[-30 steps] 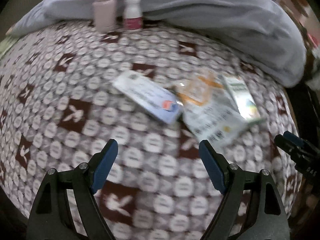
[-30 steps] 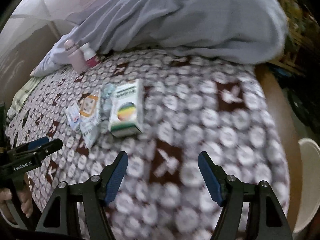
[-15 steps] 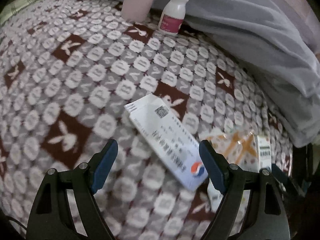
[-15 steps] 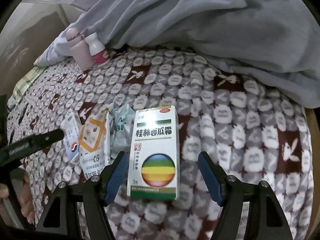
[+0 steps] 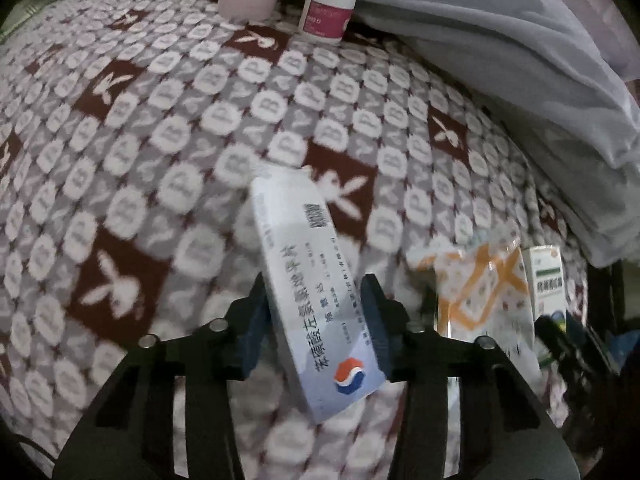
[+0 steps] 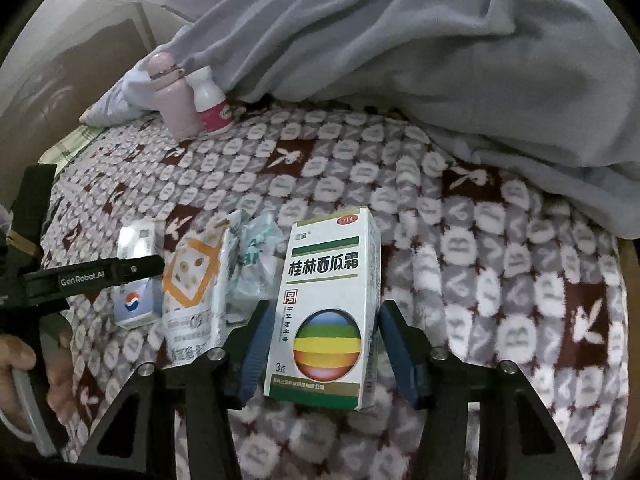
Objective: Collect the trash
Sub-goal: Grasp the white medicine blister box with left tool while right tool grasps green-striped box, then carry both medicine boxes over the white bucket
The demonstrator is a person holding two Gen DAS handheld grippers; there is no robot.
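A long pale blue medicine box (image 5: 308,280) lies on the patterned blanket (image 5: 160,152). My left gripper (image 5: 316,316) is shut on it, both pads against its sides. A white box with a rainbow ball (image 6: 332,312) lies between the pads of my right gripper (image 6: 320,344), whose jaws stand close beside it with small gaps. An orange-printed sachet (image 6: 192,280) and a crumpled clear wrapper (image 6: 252,268) lie between the two boxes. The blue box (image 6: 134,280) and the left gripper's finger (image 6: 92,276) also show in the right wrist view.
A pink bottle (image 6: 176,104) and a white bottle with a pink label (image 5: 330,4) stand at the back against a grey quilt (image 6: 400,60). The bed edge lies to the right (image 6: 628,264).
Both grippers moved forward and down onto the boxes. The left jaws closed on the blue box. The right jaws narrowed around the rainbow box.
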